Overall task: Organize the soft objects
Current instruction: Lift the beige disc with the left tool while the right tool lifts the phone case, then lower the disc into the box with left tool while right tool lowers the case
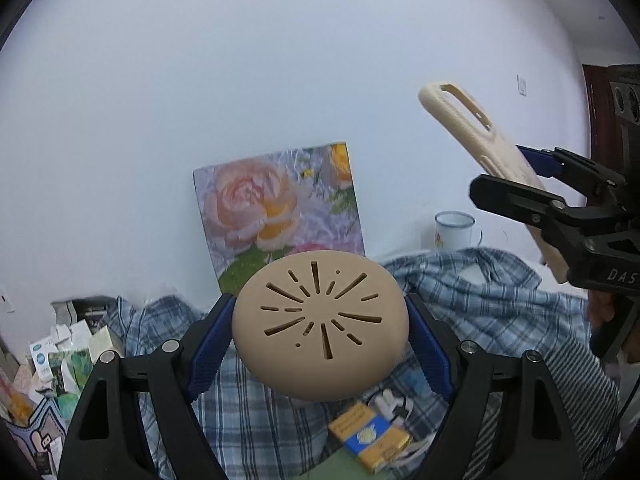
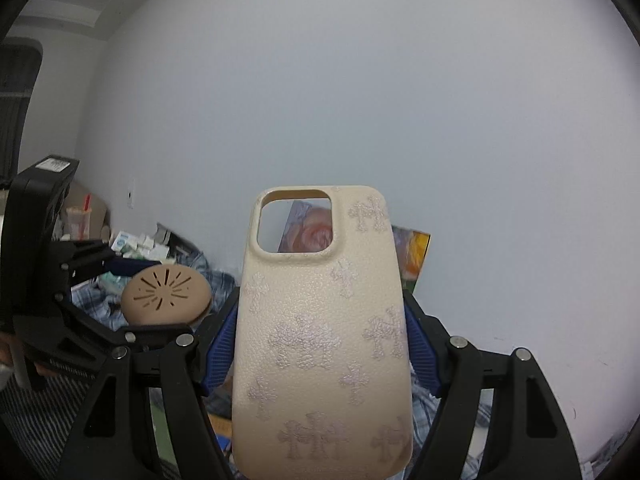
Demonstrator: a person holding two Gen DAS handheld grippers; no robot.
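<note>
lighting: soft, even, cool and diffuse on the wall point(image 1: 280, 80); no hard shadows, no glare. optics: strong fisheye bending, black vignette at corners around the wall. focus: clutter below the wall slightly soft.

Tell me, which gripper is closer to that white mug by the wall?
Right. The right gripper, holding the phone case, hangs just above the white mug; the left gripper, gripping the tan disc, sits farther left.

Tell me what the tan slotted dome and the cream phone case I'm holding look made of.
Tan slotted dome in the left gripper: probably silicone or soft rubber, matte, smooth, cleanly cut slits.
Cream phone case in the right gripper: likely flexible plastic or faux leather, pebbled grain, raised pale cross motifs.
Softness can't be confirmed by sight.
</note>
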